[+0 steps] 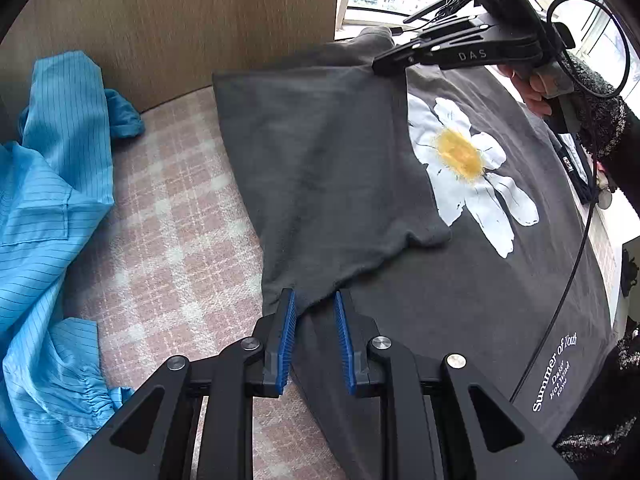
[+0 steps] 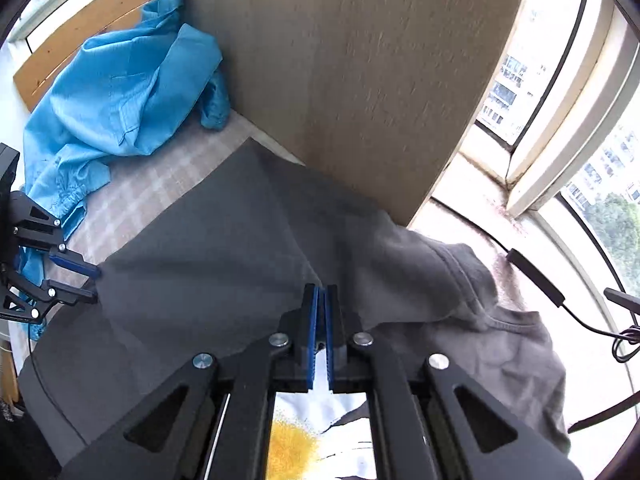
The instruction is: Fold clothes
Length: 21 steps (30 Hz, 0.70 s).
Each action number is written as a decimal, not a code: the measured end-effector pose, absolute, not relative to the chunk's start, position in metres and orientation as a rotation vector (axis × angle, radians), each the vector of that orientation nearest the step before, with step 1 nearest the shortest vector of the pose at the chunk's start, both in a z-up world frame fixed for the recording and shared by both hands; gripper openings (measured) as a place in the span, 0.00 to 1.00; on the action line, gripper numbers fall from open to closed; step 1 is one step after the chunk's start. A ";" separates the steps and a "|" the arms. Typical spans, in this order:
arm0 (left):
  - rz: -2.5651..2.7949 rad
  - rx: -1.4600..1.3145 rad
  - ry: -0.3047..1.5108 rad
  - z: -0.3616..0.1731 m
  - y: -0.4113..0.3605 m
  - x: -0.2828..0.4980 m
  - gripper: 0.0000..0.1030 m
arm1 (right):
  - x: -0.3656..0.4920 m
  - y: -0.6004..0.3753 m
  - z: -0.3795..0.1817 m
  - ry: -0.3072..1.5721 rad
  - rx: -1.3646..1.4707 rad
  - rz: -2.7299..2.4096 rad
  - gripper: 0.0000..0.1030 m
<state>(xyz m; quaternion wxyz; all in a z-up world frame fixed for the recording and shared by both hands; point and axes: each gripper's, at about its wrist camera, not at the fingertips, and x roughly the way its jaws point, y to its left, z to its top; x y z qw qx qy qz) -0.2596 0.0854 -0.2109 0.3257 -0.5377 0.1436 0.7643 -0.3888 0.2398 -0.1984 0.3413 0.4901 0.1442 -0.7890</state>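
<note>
T-shirt (image 1: 320,168) half-folded; right claw (image 2: 322,292) apparently pinching it, left claw (image 1: 314,304) parted.

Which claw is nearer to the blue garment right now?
Left. The left claw sits open at the grey T-shirt's folded edge, beside the blue garment. The right claw grips the shirt's far corner.

T-shirt (image 1: 460,280) lies spread on the surface (image 1: 168,240), one side folded over onto its front, the fold's edge just left of the flower print (image 1: 468,168). Coat (image 1: 44,208) lies bunched on the surface to the left of the T-shirt, apart from it; panel (image 1: 192,20) stands behind both, window (image 2: 560,112) to its right. Left hand-held gripper (image 1: 315,312) sits at the fold's near corner, right hand-held gripper (image 2: 321,300) at its far edge near the collar (image 2: 508,316).
</note>
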 end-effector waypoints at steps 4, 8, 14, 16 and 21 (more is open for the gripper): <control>2.042 -1.375 0.364 -0.198 0.081 -0.257 0.20 | -0.386 0.239 -0.192 0.396 1.234 -2.077 0.16; 2.102 -1.387 0.297 -0.183 0.061 -0.254 0.20 | -0.387 0.225 -0.199 0.426 1.234 -2.070 0.16; 2.250 -1.405 0.153 -0.140 -0.014 -0.200 0.20 | -0.388 0.202 -0.205 0.469 1.260 -2.097 0.16; 2.304 -1.433 0.126 -0.128 -0.045 -0.165 0.20 | -0.377 0.219 -0.170 0.338 1.196 -2.137 0.16; 2.420 -1.536 0.018 -0.114 -0.111 -0.066 0.24 | -0.328 0.231 -0.145 0.273 1.160 -2.132 0.16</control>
